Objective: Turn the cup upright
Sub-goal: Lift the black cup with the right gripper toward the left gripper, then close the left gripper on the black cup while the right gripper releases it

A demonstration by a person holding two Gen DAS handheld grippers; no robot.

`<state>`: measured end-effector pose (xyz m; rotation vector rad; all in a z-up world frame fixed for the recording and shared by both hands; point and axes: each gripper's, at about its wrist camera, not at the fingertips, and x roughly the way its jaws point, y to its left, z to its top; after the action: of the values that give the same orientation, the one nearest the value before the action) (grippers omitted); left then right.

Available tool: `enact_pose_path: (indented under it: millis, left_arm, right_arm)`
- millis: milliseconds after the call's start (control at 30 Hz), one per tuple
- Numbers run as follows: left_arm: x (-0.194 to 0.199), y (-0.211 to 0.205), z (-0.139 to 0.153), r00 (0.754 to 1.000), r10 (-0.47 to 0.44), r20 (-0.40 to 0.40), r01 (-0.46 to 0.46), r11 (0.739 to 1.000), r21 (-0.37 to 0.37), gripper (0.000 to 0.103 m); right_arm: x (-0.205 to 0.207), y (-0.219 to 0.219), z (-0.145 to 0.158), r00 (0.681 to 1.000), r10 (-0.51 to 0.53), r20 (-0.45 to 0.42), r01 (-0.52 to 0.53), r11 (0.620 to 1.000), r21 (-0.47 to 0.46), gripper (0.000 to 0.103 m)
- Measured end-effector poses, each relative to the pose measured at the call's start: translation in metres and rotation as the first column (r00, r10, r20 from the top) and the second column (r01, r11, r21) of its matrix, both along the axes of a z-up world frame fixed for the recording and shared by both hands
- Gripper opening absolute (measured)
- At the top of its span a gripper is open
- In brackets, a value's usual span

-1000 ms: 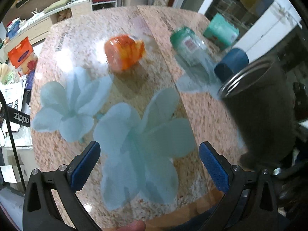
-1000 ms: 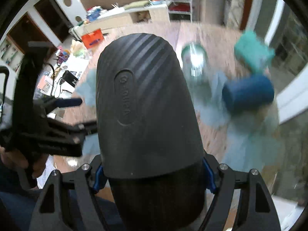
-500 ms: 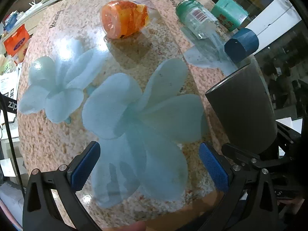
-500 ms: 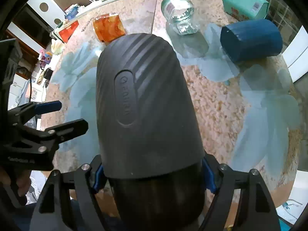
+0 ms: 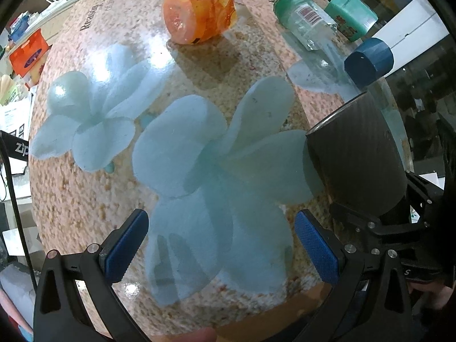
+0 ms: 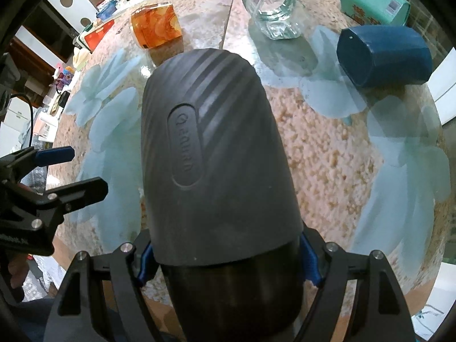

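My right gripper [image 6: 225, 262] is shut on a dark grey ribbed tumbler cup [image 6: 213, 159] that fills the middle of the right wrist view. In the left wrist view the same cup [image 5: 359, 154] is at the right, tilted, its metal-rimmed mouth toward the table's middle, held low over the table with the right gripper behind it. My left gripper [image 5: 222, 245] is open and empty above the blue flower print near the table's front edge.
On the round flower-print table [image 5: 85, 193] lie an orange cup on its side [image 5: 199, 14], a clear glass jar on its side [image 5: 307, 20], a dark blue cup on its side [image 5: 370, 62] and a teal packet [image 5: 353, 14]. Cluttered shelves stand beyond the left edge.
The right gripper has brought the grey cup down toward the table and tilted it. The left gripper has moved closer over the table, still open.
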<state>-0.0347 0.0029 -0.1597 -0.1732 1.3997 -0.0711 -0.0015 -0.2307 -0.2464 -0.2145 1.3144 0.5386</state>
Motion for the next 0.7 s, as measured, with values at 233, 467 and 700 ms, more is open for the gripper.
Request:
enact_pose_path:
  millis: [233, 467, 700]
  left_arm:
    - [-0.008, -0.001, 0.003, 1.000, -0.012, -0.009, 0.012, 1.000, 0.001, 0.103]
    - [-0.015, -0.004, 0.008, 1.000, -0.010, -0.006, 0.010, 1.000, 0.003, 0.103]
    - [-0.022, 0.000, 0.033, 1.000, -0.018, -0.003, 0.018, 1.000, -0.002, 0.103]
  right_arm:
    - [0.000, 0.002, -0.002, 1.000, -0.013, -0.001, 0.013, 0.999, 0.036, 0.085]
    - [-0.001, 0.005, -0.001, 1.000, -0.016, 0.012, 0.015, 0.999, 0.030, 0.097]
    - [-0.005, -0.009, 0.025, 0.999, -0.026, 0.027, 0.025, 0.999, 0.028, 0.099]
